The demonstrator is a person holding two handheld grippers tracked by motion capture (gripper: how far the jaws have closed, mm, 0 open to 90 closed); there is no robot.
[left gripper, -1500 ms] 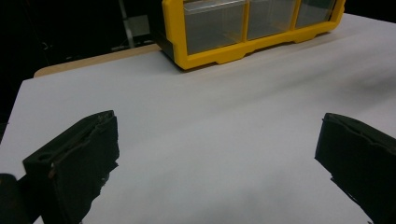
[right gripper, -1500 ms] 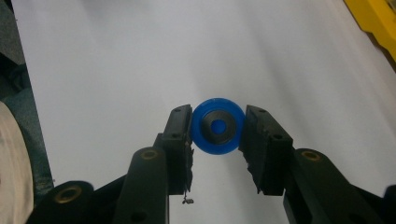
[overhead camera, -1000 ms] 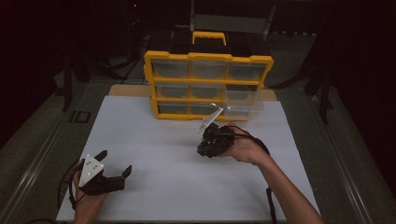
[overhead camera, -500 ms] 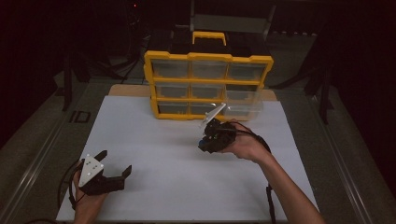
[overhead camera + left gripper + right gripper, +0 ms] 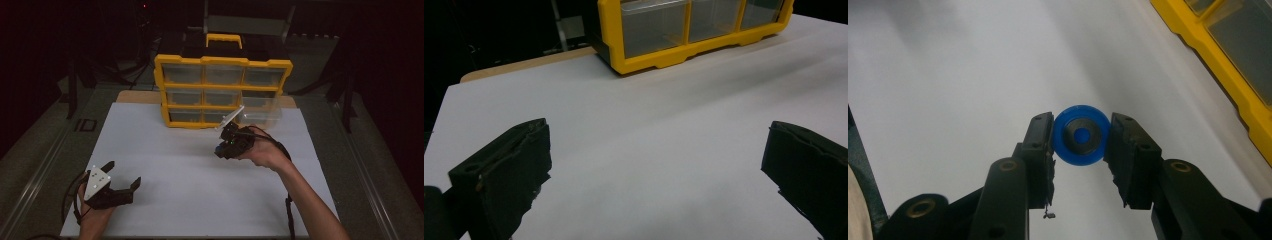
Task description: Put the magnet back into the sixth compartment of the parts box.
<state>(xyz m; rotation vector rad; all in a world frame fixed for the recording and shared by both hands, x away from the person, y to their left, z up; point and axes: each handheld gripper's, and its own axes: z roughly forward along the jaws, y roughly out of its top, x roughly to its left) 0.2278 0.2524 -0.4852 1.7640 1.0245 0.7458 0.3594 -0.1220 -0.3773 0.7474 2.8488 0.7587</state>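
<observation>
Right gripper (image 5: 1081, 136) shifted slightly w/ blue wheel (image 5: 1081, 135) clamped between pads (above white sheet (image 5: 948, 75)).

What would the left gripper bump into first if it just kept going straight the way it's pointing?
Probably the yellow organizer. The left gripper has its jaws open over bare white sheet, and nothing lies between them and the organizer's bottom row of clear drawers. Its height above the sheet is hard to judge.

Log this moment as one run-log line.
right gripper: shut on round blue plastic wheel | left gripper: open, empty | yellow plastic drawer organizer: one drawer out
</observation>
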